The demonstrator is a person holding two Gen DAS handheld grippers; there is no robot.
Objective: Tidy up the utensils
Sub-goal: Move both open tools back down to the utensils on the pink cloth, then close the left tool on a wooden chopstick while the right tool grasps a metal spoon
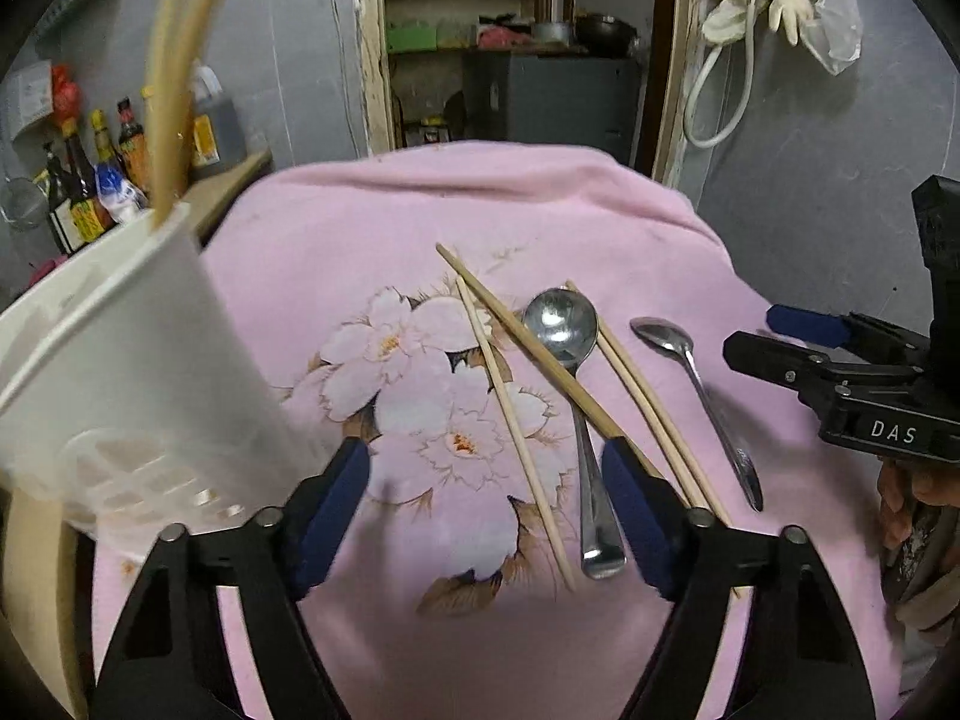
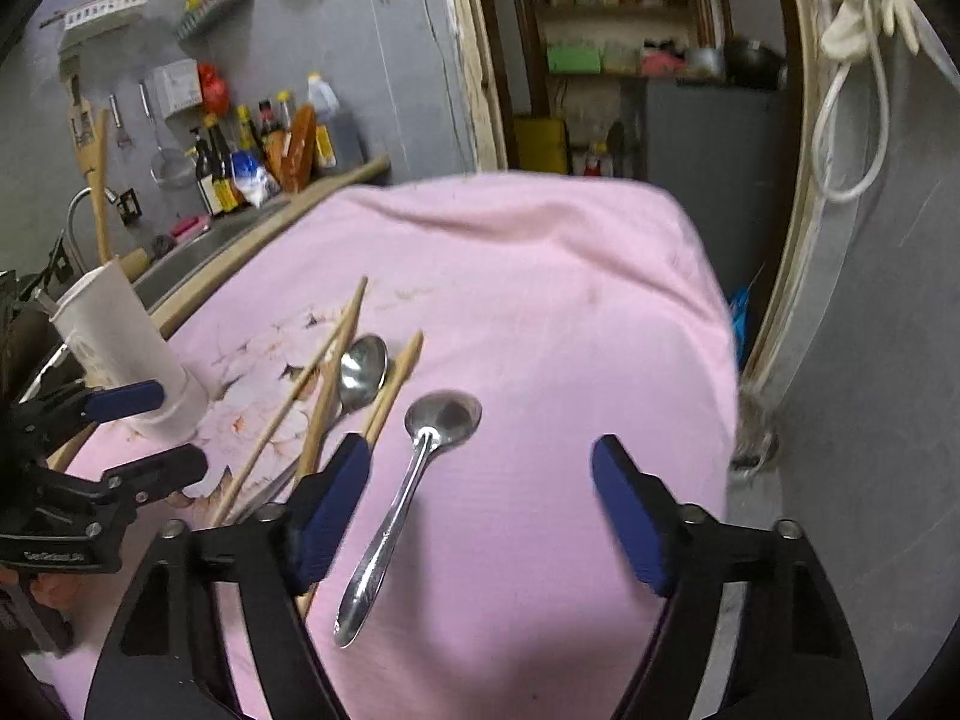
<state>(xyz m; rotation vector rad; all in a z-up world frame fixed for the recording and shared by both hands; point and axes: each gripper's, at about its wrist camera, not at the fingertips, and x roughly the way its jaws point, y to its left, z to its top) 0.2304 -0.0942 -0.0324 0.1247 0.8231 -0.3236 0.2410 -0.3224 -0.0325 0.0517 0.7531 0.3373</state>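
Observation:
Several wooden chopsticks (image 1: 516, 414) and two metal spoons lie on the pink flowered cloth (image 1: 480, 210). The large spoon (image 1: 570, 372) lies among the chopsticks; the small spoon (image 1: 696, 390) lies to the right. A white utensil holder (image 1: 114, 360) with chopsticks (image 1: 174, 90) standing in it is at the left. My left gripper (image 1: 486, 492) is open above the chopsticks and the large spoon's handle. My right gripper (image 2: 480, 504) is open above the small spoon (image 2: 408, 486). The holder (image 2: 126, 348) and chopsticks (image 2: 288, 402) also show in the right wrist view.
A counter with sauce bottles (image 1: 96, 162) runs along the left wall. A doorway with shelves (image 1: 504, 30) is behind the table. Gloves and a hose (image 1: 756, 6) hang on the right wall. The cloth drops off at the far edge (image 2: 540, 198).

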